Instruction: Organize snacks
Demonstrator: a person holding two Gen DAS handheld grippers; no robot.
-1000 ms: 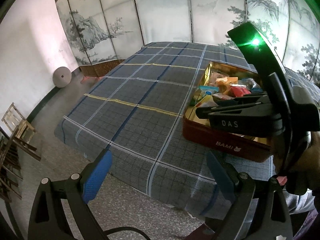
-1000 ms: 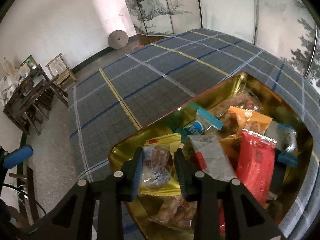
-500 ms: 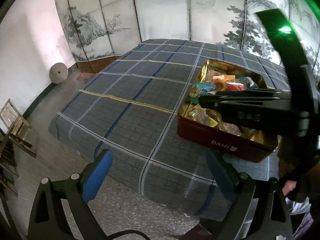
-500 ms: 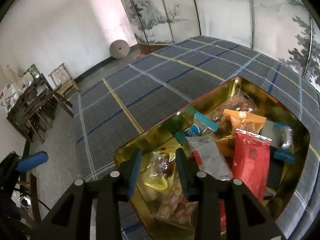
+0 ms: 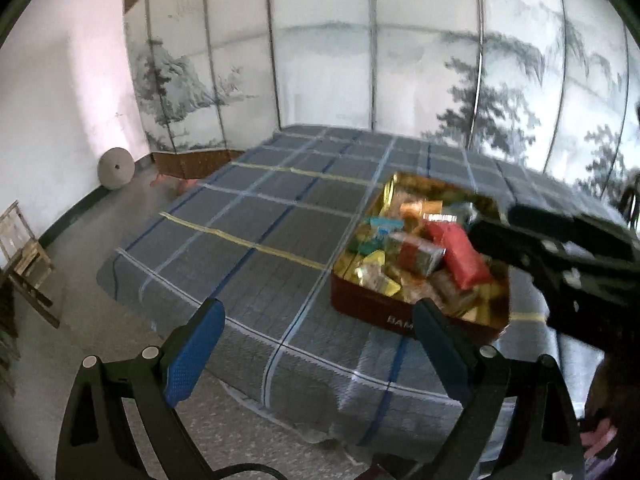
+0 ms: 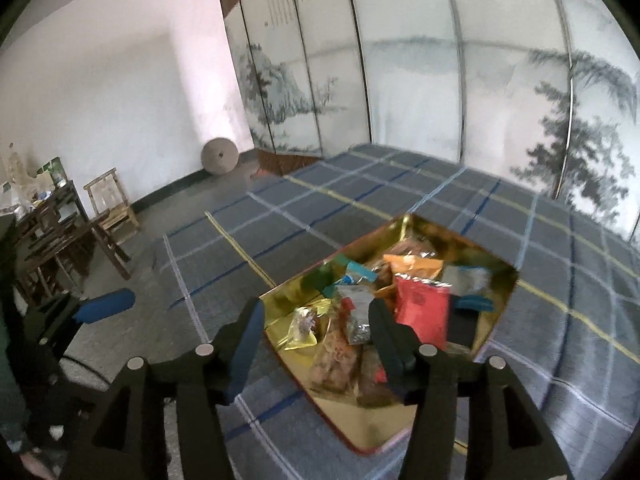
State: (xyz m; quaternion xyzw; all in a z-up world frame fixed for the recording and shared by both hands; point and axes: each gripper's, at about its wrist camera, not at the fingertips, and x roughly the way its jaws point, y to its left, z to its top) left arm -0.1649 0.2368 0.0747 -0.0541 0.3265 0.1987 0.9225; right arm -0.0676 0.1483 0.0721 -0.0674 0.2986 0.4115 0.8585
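The red tin [image 6: 362,436] with its gold lining is sitting on a surface covered by a grey-blue plaid cloth [image 5: 256,236]; whether that surface is a bed or a tabletop cannot be told. In the left wrist view the tin [image 5: 372,312] is lying at about four o'clock from the picture's centre, near the cloth's close edge. It is filled with loose snack packets: a red packet [image 6: 420,308] is lying at the middle, an orange packet [image 6: 414,266] is touching it at its twelve o'clock side, a clear packet on yellow foil [image 6: 304,326] is lying at its nine o'clock side by the tin's left wall, and a teal-ended packet [image 6: 356,274] is lying at about eleven o'clock.

The right hand-held gripper [image 6: 316,330] is hanging over the tin's near corner. Its jaws have just been opening and are now standing partly apart, with nothing pressed between the blue pads; the packets showing between them are lying below in the tin. In the left wrist view this gripper's black body [image 5: 560,256] is reaching in from three o'clock, blurred.

The left hand-held gripper [image 5: 316,336] is standing wide and empty, pointing down at the cloth's near edge, with the tin just beside its right finger [image 5: 440,344]. A painted folding screen [image 6: 400,80] is standing behind the cloth at twelve o'clock.
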